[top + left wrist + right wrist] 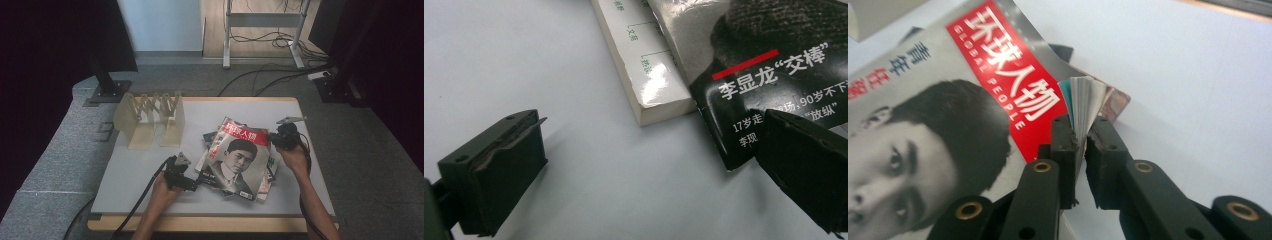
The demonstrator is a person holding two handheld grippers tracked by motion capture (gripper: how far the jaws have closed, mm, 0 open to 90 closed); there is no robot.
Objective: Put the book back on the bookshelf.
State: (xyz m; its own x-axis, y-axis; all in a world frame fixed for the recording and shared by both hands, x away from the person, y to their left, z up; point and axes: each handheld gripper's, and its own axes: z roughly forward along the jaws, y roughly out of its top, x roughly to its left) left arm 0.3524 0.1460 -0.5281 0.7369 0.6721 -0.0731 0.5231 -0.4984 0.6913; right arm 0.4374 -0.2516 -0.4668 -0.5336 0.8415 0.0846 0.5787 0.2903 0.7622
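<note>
We see the right gripper (1082, 137) clamped on the far right corner of the glossy magazine with a red masthead and a portrait cover (240, 157), which tops a loose pile of magazines right of centre on the white table (140, 172). Our left gripper (197, 184) waits wide open at the pile's near-left edge, holding nothing, beside a thick cream-edged book (644, 65). A beige folding file rack (150, 120) stands well apart at the far left; grey carpet (60, 155) and trailing cables (270, 75) surround the table.

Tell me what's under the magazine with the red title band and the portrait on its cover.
Under the portrait-cover magazine lie more publications: a thick white-edged book at its lower left, and other covers' edges peeking out at right. Their fronts are covered.
</note>
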